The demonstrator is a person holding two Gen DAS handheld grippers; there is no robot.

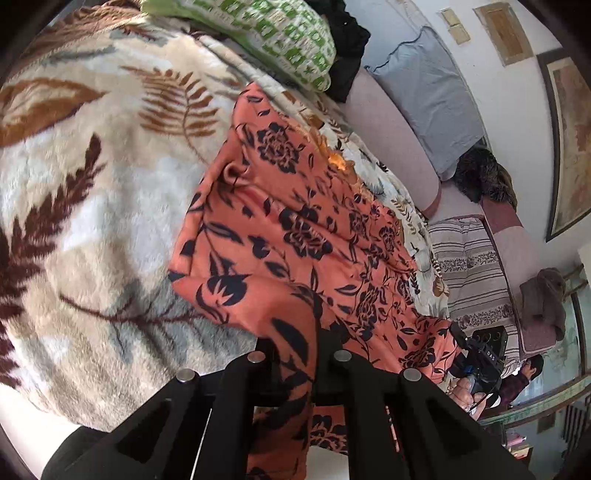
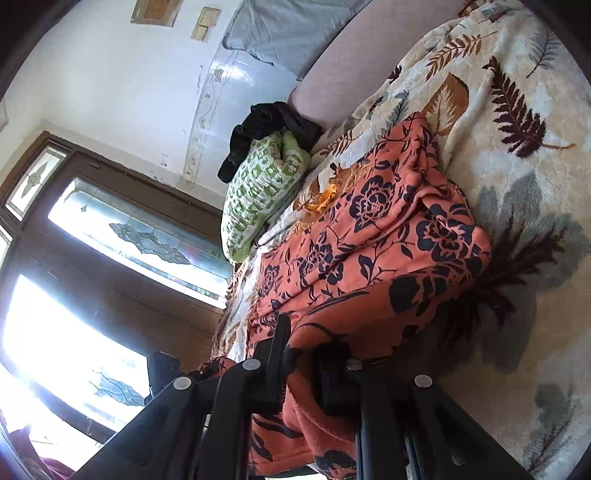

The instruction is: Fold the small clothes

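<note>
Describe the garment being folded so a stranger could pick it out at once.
Start at the cream blanket with brown fern leaves that covers the bed. On it lies the orange cloth, its near edge pinched in the left claw and the right claw. Its black flower print sets it apart from the green-and-white checked bundle and the black clothing farther back.

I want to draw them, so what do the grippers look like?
Both are matte black. The left gripper and right gripper each have two flat, angular fingers with cut-out slots, and four round silver pins across the top. No cables show.
</note>
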